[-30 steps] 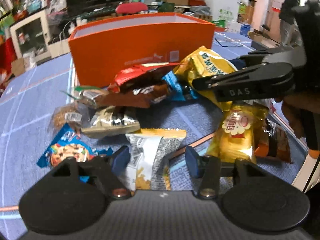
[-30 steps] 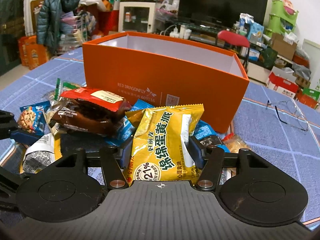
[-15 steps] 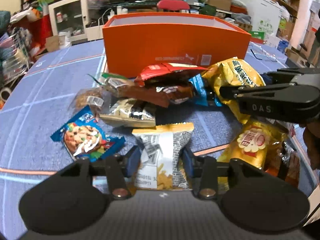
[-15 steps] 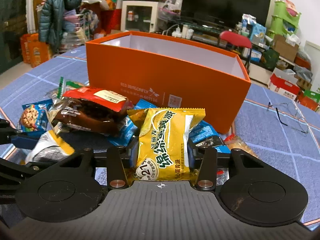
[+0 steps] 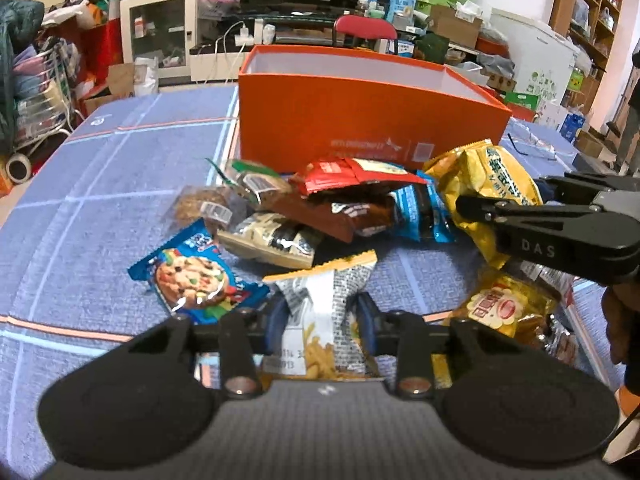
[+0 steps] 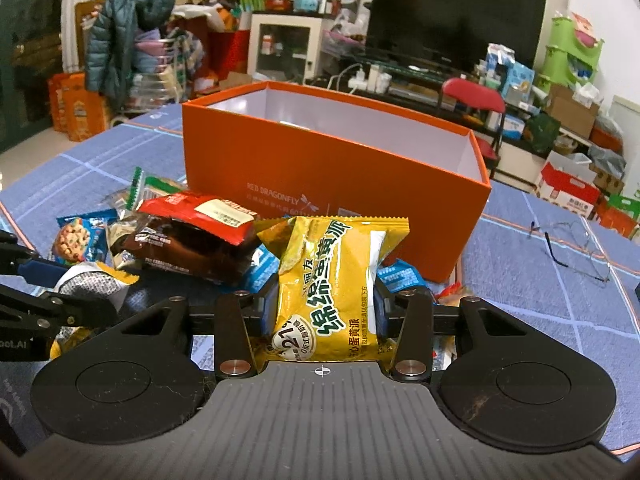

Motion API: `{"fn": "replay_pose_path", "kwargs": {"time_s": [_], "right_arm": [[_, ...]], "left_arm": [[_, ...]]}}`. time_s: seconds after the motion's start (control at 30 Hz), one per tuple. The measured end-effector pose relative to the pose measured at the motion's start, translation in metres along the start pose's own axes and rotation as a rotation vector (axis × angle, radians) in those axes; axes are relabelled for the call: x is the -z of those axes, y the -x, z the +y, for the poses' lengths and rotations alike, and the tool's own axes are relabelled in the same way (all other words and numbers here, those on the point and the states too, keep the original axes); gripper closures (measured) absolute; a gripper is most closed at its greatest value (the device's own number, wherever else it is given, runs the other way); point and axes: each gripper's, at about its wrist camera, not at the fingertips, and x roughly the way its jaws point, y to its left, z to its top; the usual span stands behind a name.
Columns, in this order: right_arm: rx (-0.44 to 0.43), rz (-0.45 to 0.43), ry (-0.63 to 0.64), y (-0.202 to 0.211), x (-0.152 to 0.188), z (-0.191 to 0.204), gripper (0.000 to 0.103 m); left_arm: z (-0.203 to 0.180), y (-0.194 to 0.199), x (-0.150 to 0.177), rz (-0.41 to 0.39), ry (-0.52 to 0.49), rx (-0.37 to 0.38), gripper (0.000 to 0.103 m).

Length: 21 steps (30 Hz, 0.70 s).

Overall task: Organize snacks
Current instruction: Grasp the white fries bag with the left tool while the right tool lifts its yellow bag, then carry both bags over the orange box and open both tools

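Observation:
My left gripper (image 5: 322,314) is shut on a silver snack packet with an orange top edge (image 5: 326,304), held above the blue tablecloth. My right gripper (image 6: 326,308) is shut on a yellow egg-pie packet (image 6: 336,276); it also shows in the left wrist view (image 5: 492,196), with the right gripper at the right (image 5: 560,232). An open orange box (image 6: 332,176) with a white inside stands behind the snack pile. The pile holds a red and brown packet (image 6: 192,236), a blue cookie packet (image 5: 192,280) and several others.
A yellow packet (image 5: 500,308) lies at the right of the pile. Eyeglasses (image 6: 572,248) lie on the blue tablecloth (image 5: 100,208) right of the box. The left gripper's arm (image 6: 40,304) crosses the right wrist view's left edge. Room clutter stands beyond the table.
Both grippers have closed on their packets and lifted them. The left gripper has swung to face the box more squarely; the yellow packet now stands raised in front of the box.

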Motion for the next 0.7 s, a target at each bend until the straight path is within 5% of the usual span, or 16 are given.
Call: {"fn": "replay_pose_path", "kwargs": {"time_s": [0.5, 0.7], "right_arm": [[-0.007, -0.062, 0.021, 0.023, -0.004, 0.001, 0.075], [-0.02, -0.092, -0.009, 0.036, -0.015, -0.004, 0.075]], "left_arm": [[-0.006, 0.041, -0.012, -0.094, -0.006, 0.05, 0.07], [-0.006, 0.05, -0.038, -0.157, -0.016, 0.013, 0.07]]}}
